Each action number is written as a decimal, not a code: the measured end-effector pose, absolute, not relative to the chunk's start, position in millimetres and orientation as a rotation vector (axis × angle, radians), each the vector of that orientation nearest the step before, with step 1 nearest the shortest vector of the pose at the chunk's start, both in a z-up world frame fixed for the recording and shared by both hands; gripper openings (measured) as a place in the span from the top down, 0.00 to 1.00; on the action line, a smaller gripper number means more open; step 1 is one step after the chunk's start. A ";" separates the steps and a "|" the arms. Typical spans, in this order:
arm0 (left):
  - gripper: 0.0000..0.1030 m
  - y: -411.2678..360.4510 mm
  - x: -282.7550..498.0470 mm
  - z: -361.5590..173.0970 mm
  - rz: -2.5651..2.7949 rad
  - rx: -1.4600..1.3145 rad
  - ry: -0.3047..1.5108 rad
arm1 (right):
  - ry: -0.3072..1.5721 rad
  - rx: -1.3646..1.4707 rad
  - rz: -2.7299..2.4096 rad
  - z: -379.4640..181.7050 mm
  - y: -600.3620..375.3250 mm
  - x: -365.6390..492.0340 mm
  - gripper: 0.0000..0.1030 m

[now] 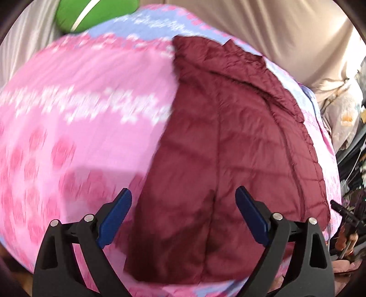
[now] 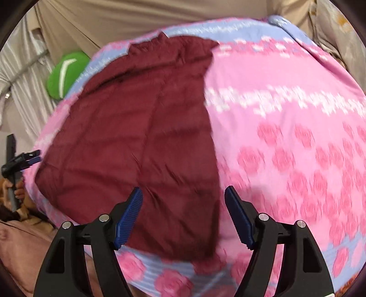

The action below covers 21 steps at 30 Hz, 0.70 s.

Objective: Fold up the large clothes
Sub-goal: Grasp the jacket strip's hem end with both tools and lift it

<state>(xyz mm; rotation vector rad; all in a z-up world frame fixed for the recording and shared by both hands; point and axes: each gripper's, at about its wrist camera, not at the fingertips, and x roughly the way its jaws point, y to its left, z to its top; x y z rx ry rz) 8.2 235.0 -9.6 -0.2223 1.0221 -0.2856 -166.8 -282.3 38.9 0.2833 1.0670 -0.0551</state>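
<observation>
A dark red quilted jacket [image 1: 228, 148] lies flat on a pink bedspread [image 1: 80, 102] with a rose pattern. My left gripper [image 1: 183, 194] is open and empty, hovering over the jacket's near edge. In the right wrist view the jacket [image 2: 137, 137] lies left of centre on the bedspread [image 2: 286, 125]. My right gripper [image 2: 184, 194] is open and empty above the jacket's near right edge. The left gripper [image 2: 27, 158] shows at the far left of the right wrist view, and the right gripper [image 1: 343, 210] at the far right of the left wrist view.
A green cushion [image 1: 91, 13] lies at the bed's far end; it also shows in the right wrist view [image 2: 64, 75]. Beige curtains [image 2: 137, 20] hang behind the bed. Cluttered items [image 1: 352, 160] stand to the right of the bed.
</observation>
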 end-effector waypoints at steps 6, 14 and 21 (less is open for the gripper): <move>0.13 229.4 -17.0 -26.8 -0.309 -0.185 1.048 | 1.091 0.336 0.016 20.3 -270.0 -182.0 0.28; 0.66 215.1 -24.7 -15.8 -0.431 -0.241 1.058 | 1.008 0.372 0.059 29.3 -254.4 -197.8 0.76; 0.97 224.1 -47.1 28.9 -0.479 -0.317 0.905 | 0.798 0.428 0.014 67.2 -257.1 -218.1 0.98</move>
